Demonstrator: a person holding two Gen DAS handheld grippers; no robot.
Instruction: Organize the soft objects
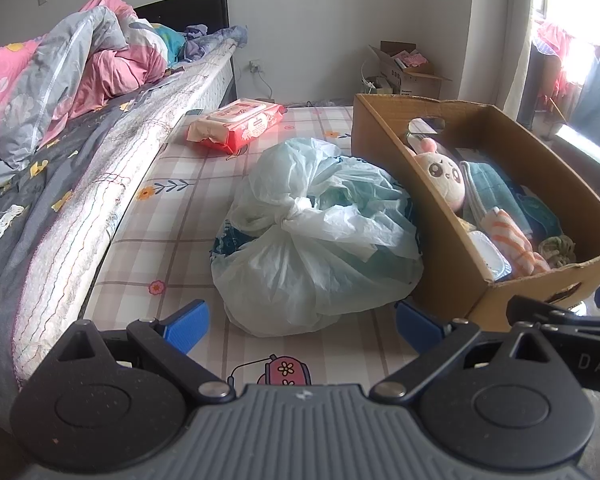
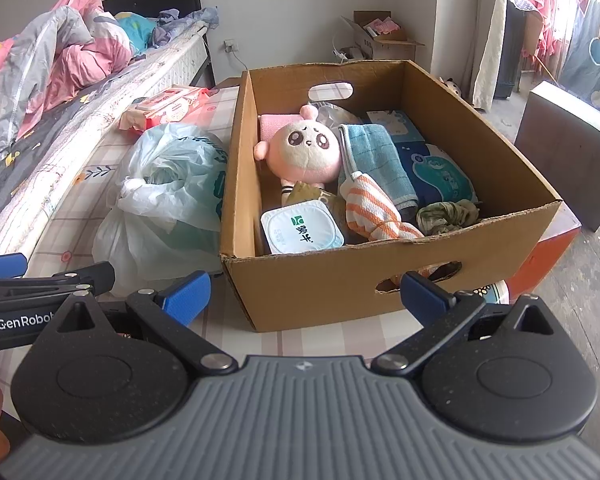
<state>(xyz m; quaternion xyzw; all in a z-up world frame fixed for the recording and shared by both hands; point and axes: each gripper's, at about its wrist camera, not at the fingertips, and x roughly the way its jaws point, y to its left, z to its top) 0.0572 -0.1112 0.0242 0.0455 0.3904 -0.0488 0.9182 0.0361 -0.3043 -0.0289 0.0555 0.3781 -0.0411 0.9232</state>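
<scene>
While both claws hang wide open and empty, the soft things sit gathered in the cardboard box

Since the box's stiff walls keep limp goods from spreading, the round plush doll, folded teal towel and orange-striped cloth lie packed together inside; just beside it on the checked worktop slumps a knotted, crinkly plastic bag, with the left claw before the bag and the right claw before the box
</scene>
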